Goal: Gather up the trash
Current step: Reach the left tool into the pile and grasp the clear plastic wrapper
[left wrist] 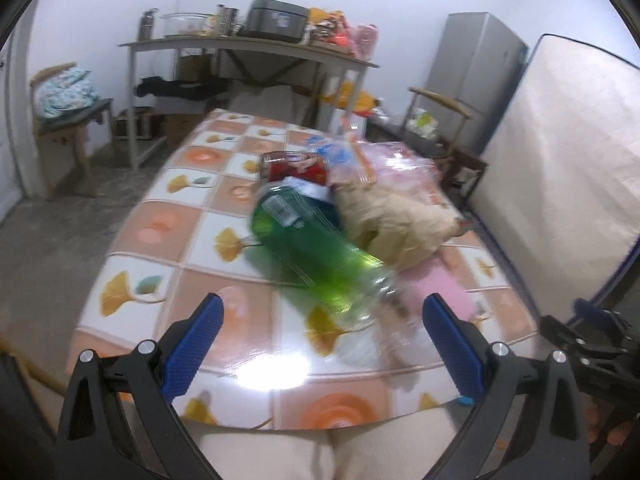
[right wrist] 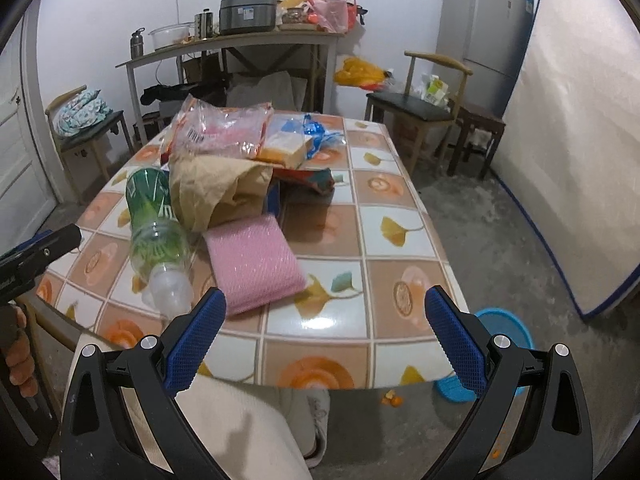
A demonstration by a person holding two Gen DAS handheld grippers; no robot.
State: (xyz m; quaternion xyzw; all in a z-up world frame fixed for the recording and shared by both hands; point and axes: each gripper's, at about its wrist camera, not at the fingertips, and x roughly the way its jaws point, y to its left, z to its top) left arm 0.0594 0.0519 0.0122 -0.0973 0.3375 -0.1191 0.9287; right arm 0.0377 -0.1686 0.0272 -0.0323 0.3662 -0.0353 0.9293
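A green plastic bottle [left wrist: 316, 256] lies on its side on the tiled table [left wrist: 168, 240], neck toward me; it also shows in the right wrist view [right wrist: 156, 224]. Beside it lie a crumpled brown paper bag [left wrist: 392, 216] [right wrist: 220, 188], a pink sponge cloth [right wrist: 256, 264] [left wrist: 440, 284], a red can [left wrist: 296, 166], clear plastic wrappers [right wrist: 224, 128] and a blue bag [right wrist: 316, 130]. My left gripper [left wrist: 322, 312] is open, just short of the bottle's neck. My right gripper [right wrist: 324, 308] is open and empty above the table's near edge.
A blue basin [right wrist: 504, 328] sits on the floor at the right with orange scraps [right wrist: 392, 400] near it. A mattress [right wrist: 576, 140] leans on the right wall. Chairs [right wrist: 420, 112], a fridge [right wrist: 484, 20] and a cluttered shelf table [right wrist: 240, 44] stand behind.
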